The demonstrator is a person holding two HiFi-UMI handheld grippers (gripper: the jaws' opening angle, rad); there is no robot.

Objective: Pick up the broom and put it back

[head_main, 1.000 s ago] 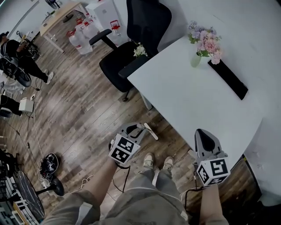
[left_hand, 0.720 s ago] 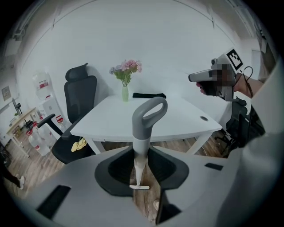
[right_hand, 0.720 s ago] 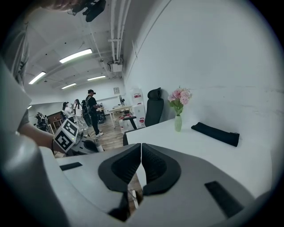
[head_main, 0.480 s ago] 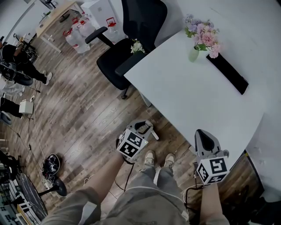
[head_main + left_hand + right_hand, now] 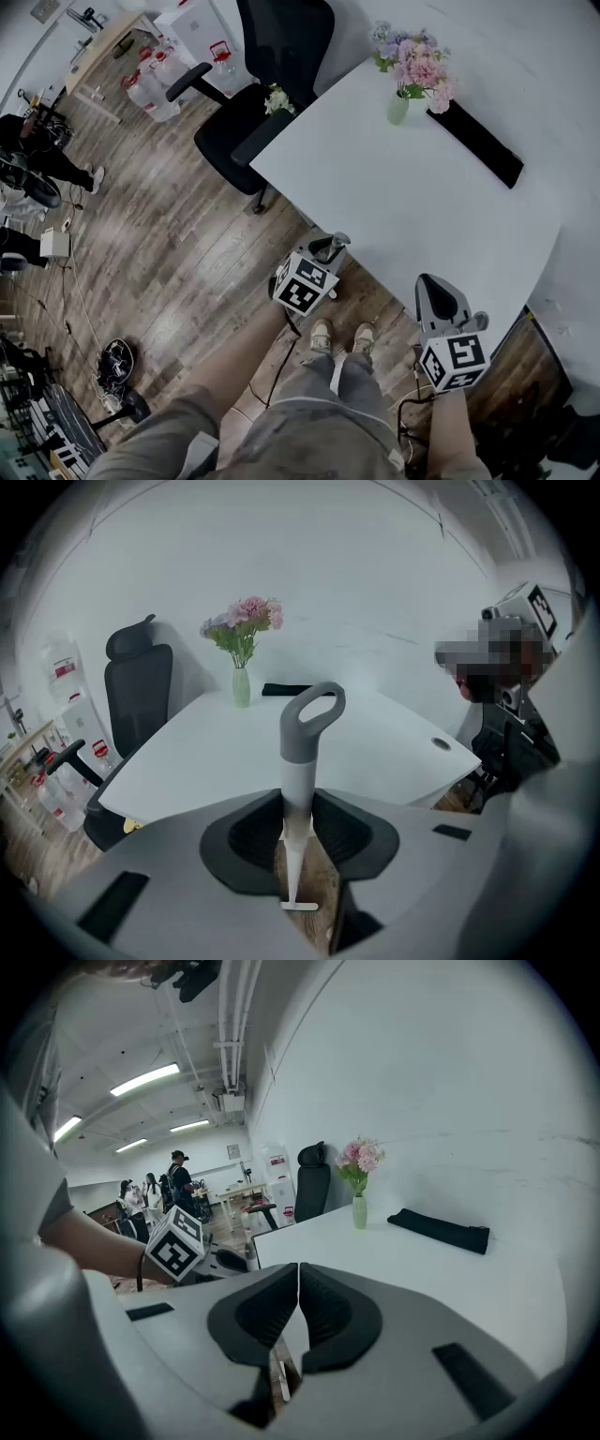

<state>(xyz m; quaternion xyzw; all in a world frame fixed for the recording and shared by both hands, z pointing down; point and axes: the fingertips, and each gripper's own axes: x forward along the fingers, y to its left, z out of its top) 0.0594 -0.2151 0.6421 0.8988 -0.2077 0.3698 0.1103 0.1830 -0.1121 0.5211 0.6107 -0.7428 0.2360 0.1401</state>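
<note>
Where the left hand-held gripper point(image 5: 326, 251) reaches forward above the person's shoes point(image 5: 320, 336), its jaws are partly closed on the broom point(image 5: 298, 771), the dark pads pressing the white shaft from both sides. The broom stands nearly upright in that grip. Its grey loop end rises above the jaws in the left gripper view, and a thinner white part runs down between them over the wooden floor point(image 5: 178, 253). In the head view the held broom sits just at the near edge of the white counter point(image 5: 403, 202). The right hand-held gripper point(image 5: 437, 292) is to the right of the shoes. It points toward the counter, with its jaws brought together and nothing between them. Farther across the counter a pale green vase point(image 5: 398, 108) holds pink and lilac flowers. Just beside the vase a long black object point(image 5: 478, 142) lies flat on the counter top. A black office chair point(image 5: 253, 112) is at the counter's left corner, where a small bunch of pale flowers point(image 5: 275, 99) shows close to the chair's armrest; what it rests on I cannot tell. Beyond the chair several large water bottles point(image 5: 150, 89) stand on the floor next to a white cabinet. At the far left edge is a person in dark clothes point(image 5: 37, 159).
</note>
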